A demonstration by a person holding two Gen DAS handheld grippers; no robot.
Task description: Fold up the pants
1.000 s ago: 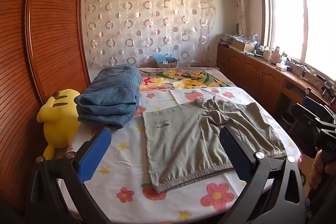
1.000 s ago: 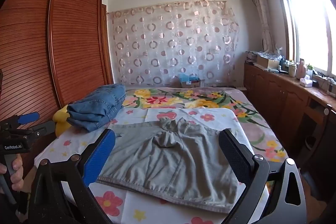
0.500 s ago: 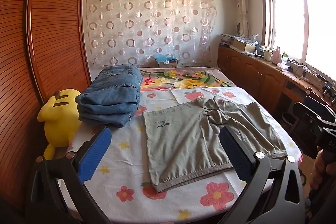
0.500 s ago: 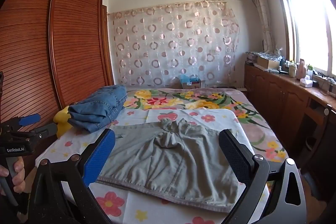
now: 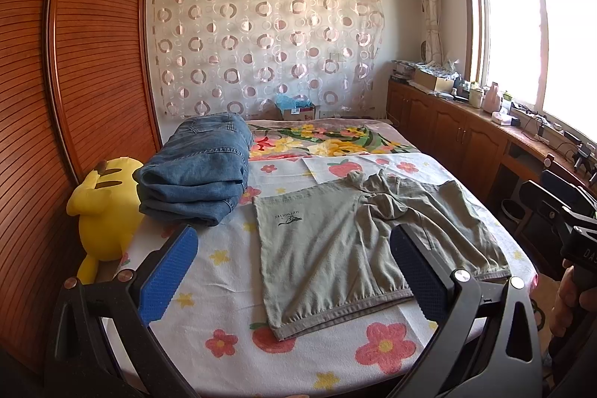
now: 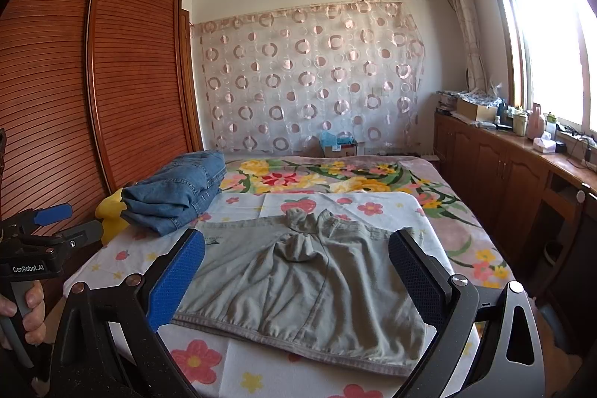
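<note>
The grey-green pants point(image 5: 358, 245) lie spread flat on the bed point(image 5: 231, 331), just ahead of both hand-held grippers. The left hand-held gripper point(image 5: 294, 276) is wide open and holds nothing, and the right hand-held gripper point(image 6: 296, 276) is also wide open and empty. Folded jeans point(image 5: 201, 174) lie beyond the left one, to its left.

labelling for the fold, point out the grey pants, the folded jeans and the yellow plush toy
grey pants point(image 5: 328, 248), left wrist view, flat middle of the fabric
folded jeans point(image 5: 201, 170), left wrist view, top of the stack
yellow plush toy point(image 5: 106, 207), left wrist view, its body
</note>
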